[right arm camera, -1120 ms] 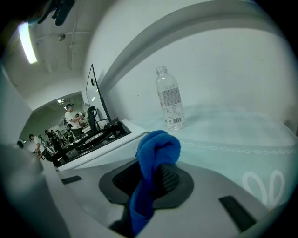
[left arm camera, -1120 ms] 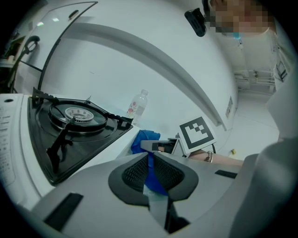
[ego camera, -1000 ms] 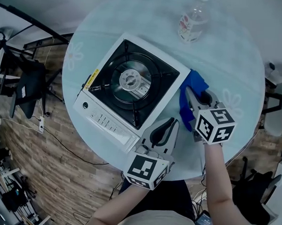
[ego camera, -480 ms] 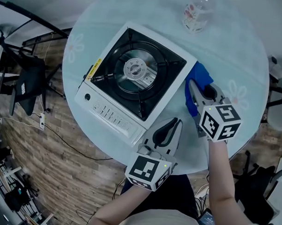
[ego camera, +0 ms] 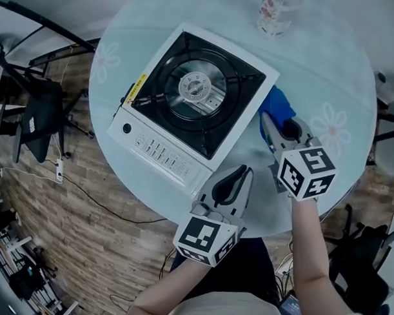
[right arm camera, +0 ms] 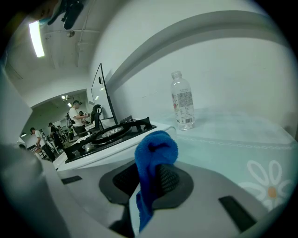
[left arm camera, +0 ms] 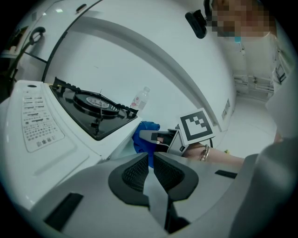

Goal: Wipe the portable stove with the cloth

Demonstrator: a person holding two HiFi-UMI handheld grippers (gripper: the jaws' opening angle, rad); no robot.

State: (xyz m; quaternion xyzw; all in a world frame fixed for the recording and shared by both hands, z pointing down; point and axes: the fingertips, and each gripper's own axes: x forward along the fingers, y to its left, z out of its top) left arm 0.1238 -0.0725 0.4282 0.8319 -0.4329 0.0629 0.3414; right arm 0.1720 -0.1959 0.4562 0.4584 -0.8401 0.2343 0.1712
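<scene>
The portable stove (ego camera: 195, 108) sits toward 10 o'clock on the round table (ego camera: 336, 71), with its control strip facing 8 o'clock and its black burner well open to the ceiling. Nothing lies on top of it, so the whole surface is free for wiping.

The cloth (ego camera: 279, 107) is just off the stove's 4 o'clock side, bunched ahead of the right gripper (ego camera: 268, 122). My read is that it's carried low beside the white casing so a short sweep toward 10 o'clock puts it on the metal. No wiping contact shows yet.

The left gripper (ego camera: 245, 174) hangs back near the table's 6 o'clock edge, beside the stove's near corner. It looks placed to brace the stove if it slides, though that's only a guess.

The views split the work. From the head view the cloth is just a blue lump. The right gripper view settles it: the jaws are clamped on the cloth (right arm camera: 156, 148), with a tuft standing past the tips and a tail hanging below. It also shows the bottle (right arm camera: 182, 100) upright at 1 o'clock, well beyond the stove.

The left gripper view shows that gripper's own jaws drawn together on nothing. Beyond them, the blue cloth is tucked against the stove's side wall.
</scene>
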